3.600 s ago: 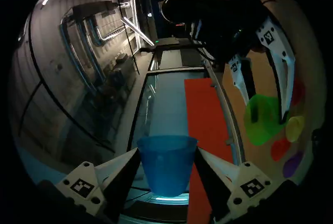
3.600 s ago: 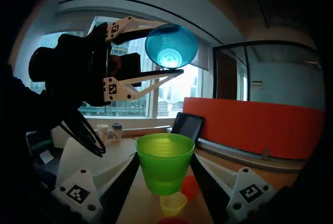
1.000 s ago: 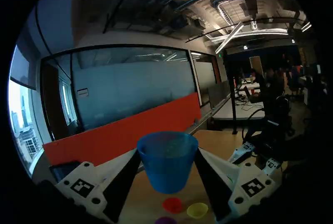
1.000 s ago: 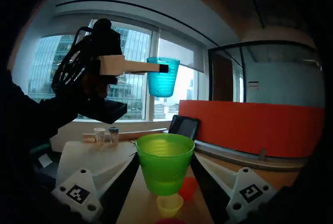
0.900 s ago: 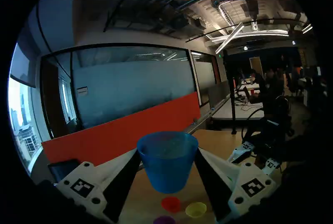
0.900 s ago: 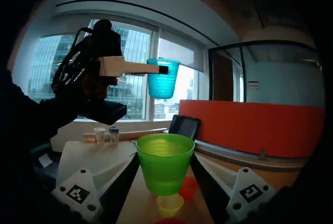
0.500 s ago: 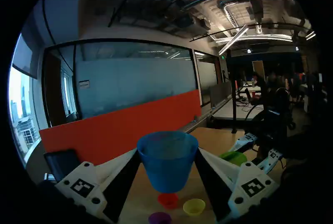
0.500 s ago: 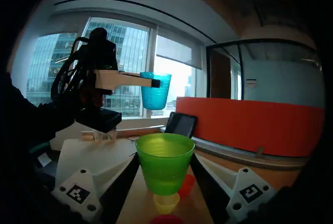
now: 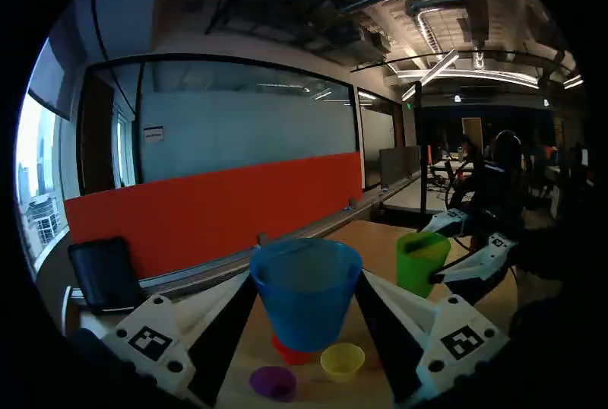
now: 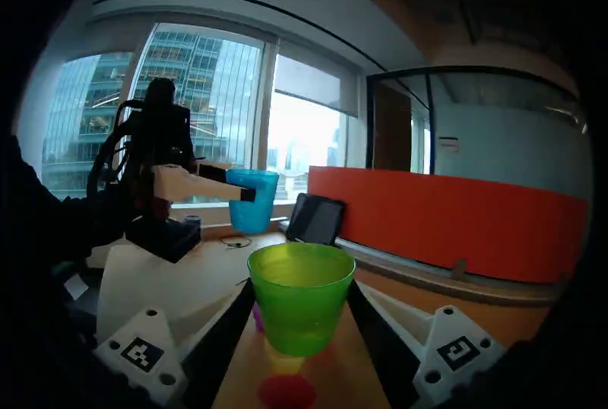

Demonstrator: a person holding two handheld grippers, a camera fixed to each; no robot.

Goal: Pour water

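Note:
A blue plastic cup (image 9: 305, 306) stands upright between the white fingers of my left gripper (image 9: 305, 281), which is shut on it. In the right gripper view that blue cup (image 10: 253, 200) hangs just above the wooden table (image 10: 228, 257), off to the left. My right gripper (image 10: 302, 289) is shut on a green cup (image 10: 302, 310), also upright. In the left gripper view the green cup (image 9: 420, 261) is to the right, at about the same height, held in the right gripper (image 9: 429, 255). The two cups are apart.
Small red (image 9: 292, 352), yellow (image 9: 341, 361) and purple (image 9: 273, 382) cups sit on the table below the blue cup. A dark tablet (image 10: 315, 219) leans near the orange partition (image 10: 471, 223) along the table's far edge. Windows lie behind the left gripper.
The blue cup, tipped over above the green cup 3.6 s ago, is upright again. Over the last second it has come down to the green cup's level. The green cup has stayed put.

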